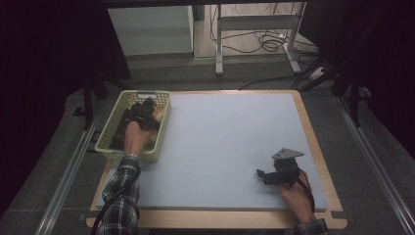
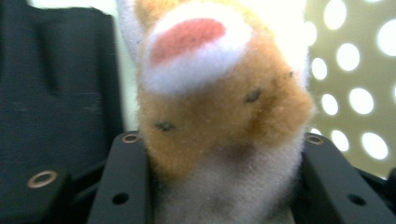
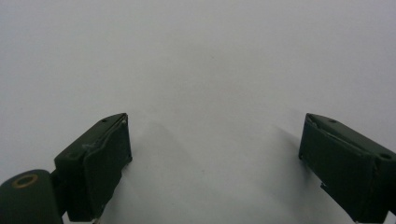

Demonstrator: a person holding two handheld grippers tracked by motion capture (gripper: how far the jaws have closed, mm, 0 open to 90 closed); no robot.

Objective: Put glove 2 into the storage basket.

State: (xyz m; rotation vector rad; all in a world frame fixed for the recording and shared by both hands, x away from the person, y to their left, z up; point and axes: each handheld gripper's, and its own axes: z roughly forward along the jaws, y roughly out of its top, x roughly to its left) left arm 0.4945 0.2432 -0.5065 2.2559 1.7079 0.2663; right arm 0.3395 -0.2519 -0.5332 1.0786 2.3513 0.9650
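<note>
- Your left tongs (image 1: 145, 108) sit inside the yellow-green basket (image 1: 110, 128) at the surface's far-left corner, arm in a plaid sleeve (image 1: 121, 196) reaching in from the near edge.
- Left tongs (image 2: 224, 163) are closed onto a plush toy (image 2: 224, 107); in the left gripper view the jaws press into its fur on both sides.
- The toy's look: orange-tan fur up top, pale grey-white fur lower down between the jaws, a white patch with a pink-red oval on it, and a few small dark marks on the tan part. Too close and blurred to tell what animal it is.
- In the high view the toy (image 1: 157, 111) shows as an orange bit at the tongs' tip, near the basket's far-right wall.
- Behind the toy in the left gripper view: the basket wall (image 2: 355, 70) with its round holes on one side, something dark (image 2: 56, 93) on the other; can't tell what.
- Your right tongs (image 1: 260, 175) rest on the surface (image 1: 220, 142) near the near-right corner, well apart from the basket.
- Right tongs (image 3: 215, 154) are wide open, nothing between the jaws, just the pale grey mat (image 3: 210, 60).
</note>
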